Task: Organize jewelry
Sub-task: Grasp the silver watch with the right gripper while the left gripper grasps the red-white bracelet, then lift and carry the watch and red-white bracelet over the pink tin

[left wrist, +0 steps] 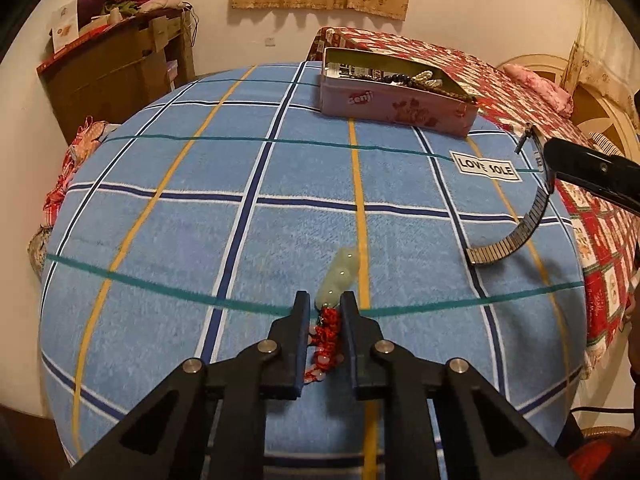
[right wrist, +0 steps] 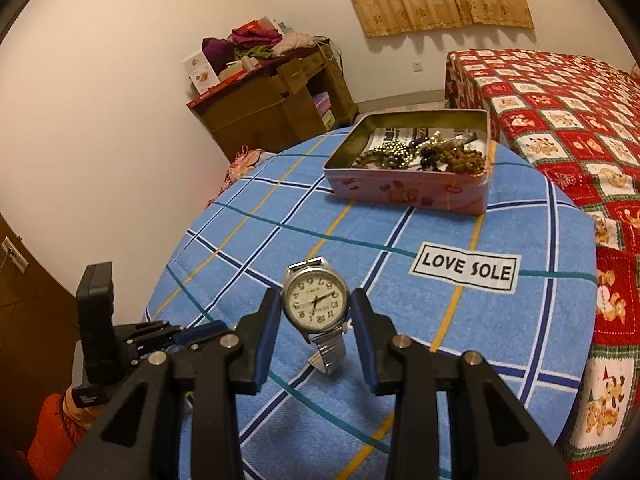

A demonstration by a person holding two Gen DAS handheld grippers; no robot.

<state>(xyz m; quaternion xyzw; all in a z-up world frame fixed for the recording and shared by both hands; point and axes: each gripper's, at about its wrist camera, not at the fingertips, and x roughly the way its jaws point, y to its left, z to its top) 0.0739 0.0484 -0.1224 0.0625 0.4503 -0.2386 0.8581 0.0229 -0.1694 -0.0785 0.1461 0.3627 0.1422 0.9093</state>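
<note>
My right gripper [right wrist: 315,322] has the wristwatch [right wrist: 316,300] clamped by the sides of its case, lifted off the blue checked cloth [right wrist: 460,344], dial towards the camera and upside down; the metal band [left wrist: 516,232] hangs below it in a loose curve, and in the left view I cannot tell whether its free end touches the cloth or hangs just above it. My left gripper [left wrist: 325,304] is down on the cloth with its jaws drawn close around the pale green pendant [left wrist: 340,278] where it joins the red knotted cord [left wrist: 328,336]; the pads look to be pressing on that junction, though the cord bunches there and I would not swear how firm the hold is. The pink tin [right wrist: 408,190] stands open at the far side of the cloth, well apart from both pieces, with bead strings already heaped inside.

I judge the watch fairly heavy for its size and rigid in the case, so the case sides are the right place to hold; the band is springy and will swing, and the crystal could scratch if dropped among the beads. The pendant looks smooth and hard, likely slippery and liable to chip; the cord is soft and limp, so gripping at the knot just behind the stone gives the pads something to bite, while the tail will trail and may snag on the tin's rim.
</note>
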